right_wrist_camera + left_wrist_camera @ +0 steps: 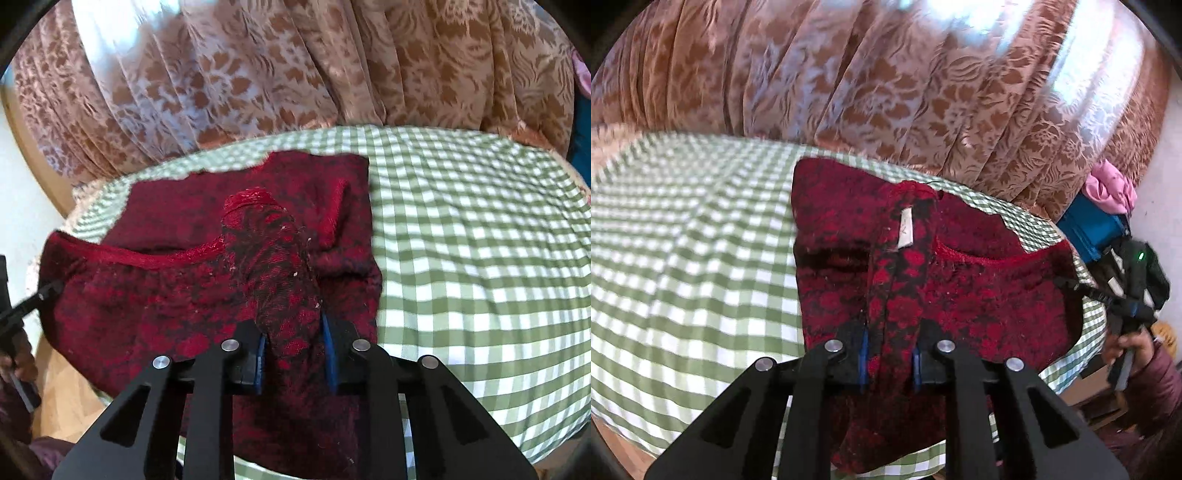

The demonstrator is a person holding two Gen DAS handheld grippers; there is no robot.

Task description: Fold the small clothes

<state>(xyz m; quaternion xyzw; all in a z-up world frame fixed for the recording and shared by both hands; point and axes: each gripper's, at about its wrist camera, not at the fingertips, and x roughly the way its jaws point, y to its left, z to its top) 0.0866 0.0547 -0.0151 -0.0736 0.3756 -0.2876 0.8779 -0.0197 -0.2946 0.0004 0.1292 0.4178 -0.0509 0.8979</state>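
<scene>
The left hand-held gripper pinches a bunched fold of a red and black knitted garment. Its blue pads press on either side of the fold, close together with only the thickness of cloth between them. A ridge of fabric runs from the pinch straight away from the camera, and a small white label sewn to it stands upright near the far end of the ridge.

The right hand-held gripper likewise pinches a gathered roll of the same garment, with its blue pads nearly together on the cloth. In the left wrist view this right hand-held gripper shows at the garment's right edge, with the person's hand on its handle and a dark red sleeve below.

The garment lies spread on a surface covered with a green and white checked cloth, near that surface's front edge. Its near edge is lifted at the two pinch points, and part of it hangs over the front edge below the grippers. Its long axis runs side to side between the two grippers, and a curved red ribbed band crosses it.

A patterned brown and beige curtain hangs behind the surface. To the right stands a blue box with pink cloth on top.
</scene>
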